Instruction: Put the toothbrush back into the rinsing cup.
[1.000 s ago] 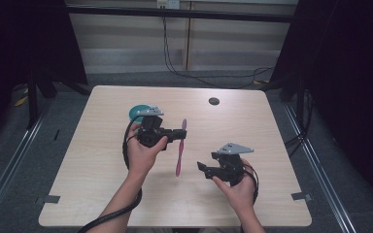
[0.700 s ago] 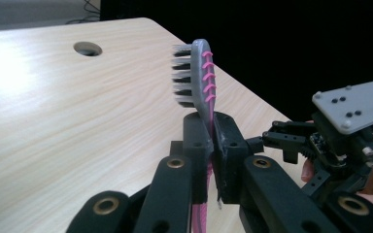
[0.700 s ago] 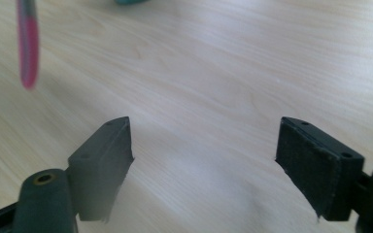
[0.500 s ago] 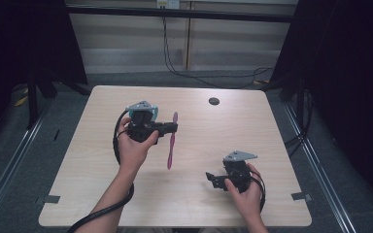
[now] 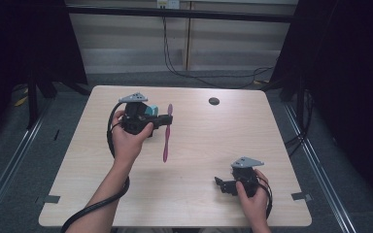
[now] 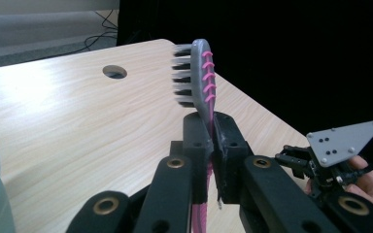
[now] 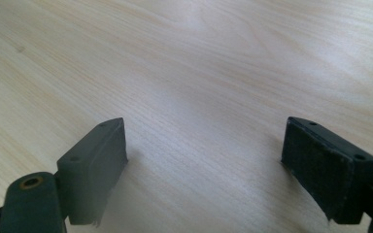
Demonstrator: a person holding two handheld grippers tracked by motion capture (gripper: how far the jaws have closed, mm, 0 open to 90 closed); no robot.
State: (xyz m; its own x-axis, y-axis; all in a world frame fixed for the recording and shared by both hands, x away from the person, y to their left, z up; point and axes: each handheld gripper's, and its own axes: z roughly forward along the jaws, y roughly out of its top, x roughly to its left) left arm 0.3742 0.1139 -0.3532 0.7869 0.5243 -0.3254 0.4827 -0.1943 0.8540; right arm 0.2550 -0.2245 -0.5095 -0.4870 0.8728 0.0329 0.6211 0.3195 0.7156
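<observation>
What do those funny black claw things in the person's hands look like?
Each tool, left tool and right tool, is black, with two blocky flat-padded jaws, brass-coloured pivot rings and a grey three-cornered plate with small holes on top. A thick black cable trails from each. The forearms are bare.

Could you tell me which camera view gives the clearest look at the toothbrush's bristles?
The left gripper view: the toothbrush stands close up, bristle tufts in profile, clamped in the left gripper. The high view shows it as a thin pink stick. The right gripper view faces bare table.
</observation>
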